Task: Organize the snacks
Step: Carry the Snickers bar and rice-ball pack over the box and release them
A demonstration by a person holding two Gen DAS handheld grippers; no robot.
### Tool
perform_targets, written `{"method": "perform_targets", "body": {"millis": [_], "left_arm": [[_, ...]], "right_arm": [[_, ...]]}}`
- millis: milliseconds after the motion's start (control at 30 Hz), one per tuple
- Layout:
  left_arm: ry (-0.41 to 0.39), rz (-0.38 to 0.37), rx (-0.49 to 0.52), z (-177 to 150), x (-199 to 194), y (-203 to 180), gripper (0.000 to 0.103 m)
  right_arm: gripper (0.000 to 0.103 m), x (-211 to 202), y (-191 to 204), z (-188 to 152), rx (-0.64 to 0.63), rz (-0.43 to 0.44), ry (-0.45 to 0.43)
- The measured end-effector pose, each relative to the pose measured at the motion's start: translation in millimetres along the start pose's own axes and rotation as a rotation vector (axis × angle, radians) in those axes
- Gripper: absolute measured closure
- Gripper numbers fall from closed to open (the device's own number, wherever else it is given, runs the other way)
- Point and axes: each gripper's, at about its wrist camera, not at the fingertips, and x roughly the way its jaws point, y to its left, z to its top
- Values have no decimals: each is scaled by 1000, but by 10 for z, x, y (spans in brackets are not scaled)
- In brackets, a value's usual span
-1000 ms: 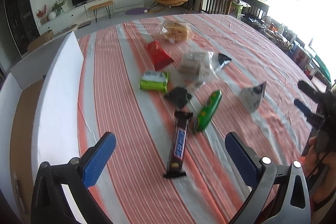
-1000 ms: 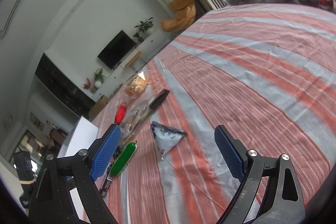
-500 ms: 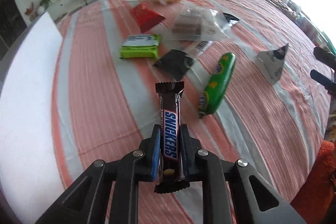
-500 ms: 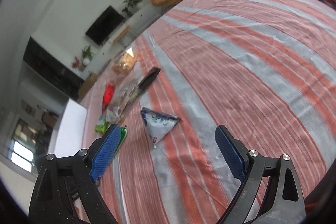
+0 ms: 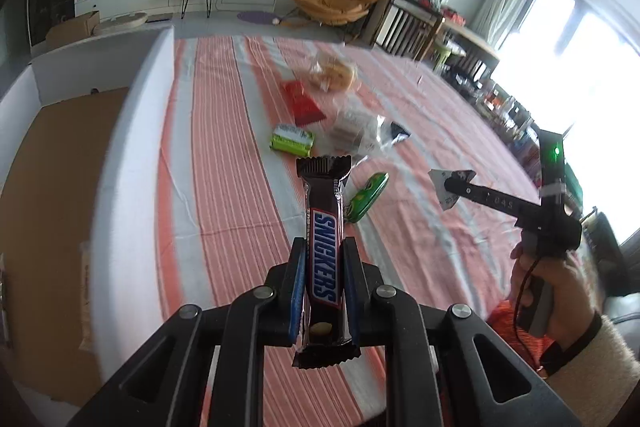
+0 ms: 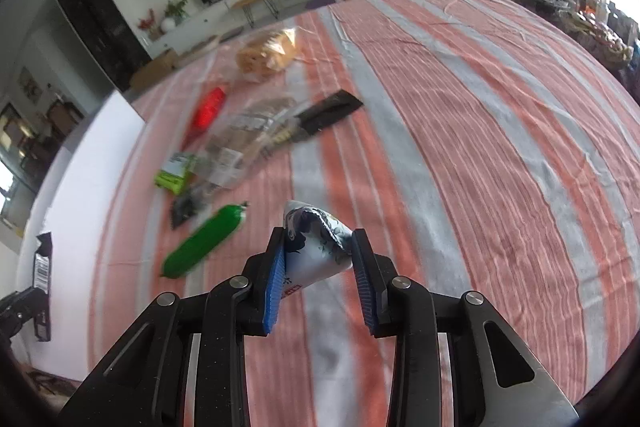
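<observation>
My left gripper (image 5: 323, 267) is shut on a brown Snickers bar (image 5: 324, 251) and holds it upright above the striped tablecloth (image 5: 224, 187). My right gripper (image 6: 318, 259) is shut on a white-and-blue triangular snack pouch (image 6: 316, 251); the pouch also shows in the left wrist view (image 5: 444, 183). On the cloth lie a green sausage-shaped pack (image 6: 204, 247), a lime green packet (image 5: 292, 139), a red packet (image 5: 302, 101), a clear bag of brown biscuits (image 6: 244, 135), a small black packet (image 6: 188, 207) and a bag of bread (image 5: 332, 73).
A white-walled cardboard box (image 5: 132, 163) with a brown floor (image 5: 48, 203) stands along the table's left side. A black flat pack (image 6: 328, 111) lies beside the clear bag. The right hand holding its gripper (image 5: 548, 227) shows at the right of the left wrist view.
My left gripper closed on the Snickers bar and lifted it off the cloth. My right gripper moved to the triangular pouch and closed on it.
</observation>
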Motion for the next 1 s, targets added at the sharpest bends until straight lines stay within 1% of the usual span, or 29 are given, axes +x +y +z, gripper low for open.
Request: {"method": "perform_targets", "body": {"millis": [67,100,167,233,333,367,400,433,467,500,533,567,600,667,733,767,800,833,867,900,933,967,1000], "left_arm": [[-50,0,-25,38,-258,81,86],[-81,9,-41,65,-396,148,86],[-140,56,-74,128,-654,339,86],[-189,140,-110,157,-879,587,86],[-199,280,-163,105,-1062,995,86],[-191,327,-177,67,-1093,1121,86],[-184,380,-196,26,-1119,1253,86],[-180,433,-216,-22,-1136,1367,85],[-175,472,-233,-71,-1142,1462,78],[-169,499,-252,-112,-1154,1552,64],[-169,516,-272,-152,-1174,1622,55],[-175,528,-286,-179,-1162,1635,37],[-192,536,-296,-202,-1172,1642,25],[-230,533,-286,-240,-1173,1581,21],[-231,499,-250,-194,-1102,1444,21],[-231,470,-231,-176,-1080,1386,21],[-234,435,-211,-117,-1026,1292,21],[-237,384,-180,-81,-956,1128,20],[-235,342,-153,-52,-927,998,18],[-226,295,-119,-27,-844,827,15],[-214,255,-86,-6,-768,678,14],[-193,206,-43,6,-639,482,11],[-168,168,-5,7,-503,309,9]], "right_arm": [[70,-206,290,68,-21,96,-22],[70,-317,503,106,-39,163,-30],[70,-472,971,167,-94,281,-33],[69,-555,1514,190,-166,396,-29],[68,-517,2297,149,-259,538,6],[67,-457,2511,127,-280,568,28],[59,-383,2707,108,-298,588,49],[55,-310,2884,92,-315,590,63],[41,-257,3000,84,-328,590,74],[35,-219,3080,90,-336,590,73],[36,-210,3098,104,-336,587,67],[36,-222,3071,122,-334,580,61],[36,-252,3004,137,-337,564,47],[35,-352,2814,142,-358,475,3],[33,-407,2570,127,-447,292,-31],[33,-428,2454,82,-529,170,-59],[32,-434,2308,12,-625,29,-93],[30,-407,2117,-73,-718,-127,-118],[29,-359,1911,-141,-782,-273,-117],[29,-291,1674,-187,-820,-410,-87],[29,-212,1401,-222,-841,-538,-33],[29,-130,1164,-244,-851,-648,31],[29,-62,942,-257,-846,-735,98]]}}
